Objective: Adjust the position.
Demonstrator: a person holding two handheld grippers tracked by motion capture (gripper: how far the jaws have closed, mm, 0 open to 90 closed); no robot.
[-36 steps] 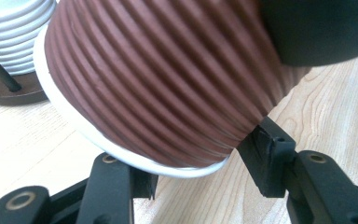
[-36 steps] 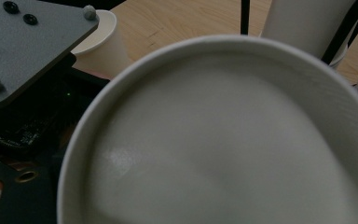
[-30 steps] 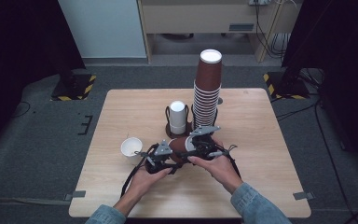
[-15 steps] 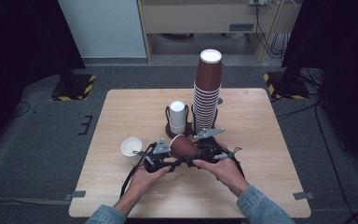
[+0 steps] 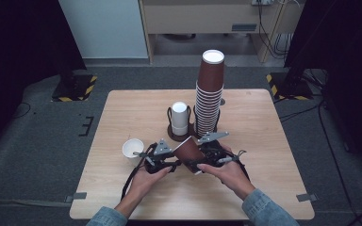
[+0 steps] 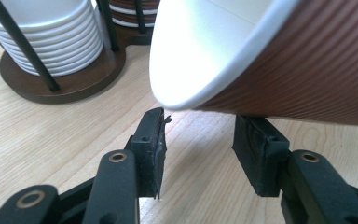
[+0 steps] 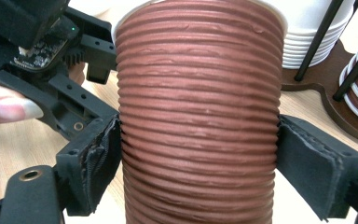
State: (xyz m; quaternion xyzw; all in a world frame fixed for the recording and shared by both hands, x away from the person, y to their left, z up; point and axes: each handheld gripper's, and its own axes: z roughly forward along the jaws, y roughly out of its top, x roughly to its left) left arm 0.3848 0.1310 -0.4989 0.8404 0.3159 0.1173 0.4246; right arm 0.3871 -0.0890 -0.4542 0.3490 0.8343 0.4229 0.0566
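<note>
A brown ribbed paper cup [image 7: 199,116] with a white lining and a rolled white rim is clamped between the pads of the right gripper [image 7: 200,158], tilted on its side above the wooden table [image 5: 264,122]. In the high view it hangs between the two hands, in front of the dark wooden cup holder [image 5: 174,136]. Its open mouth points toward the left gripper [image 6: 200,149], whose jaws stand apart, empty, just beneath the rim. A small white paper cup [image 5: 133,149] stands upright near the left gripper.
</note>
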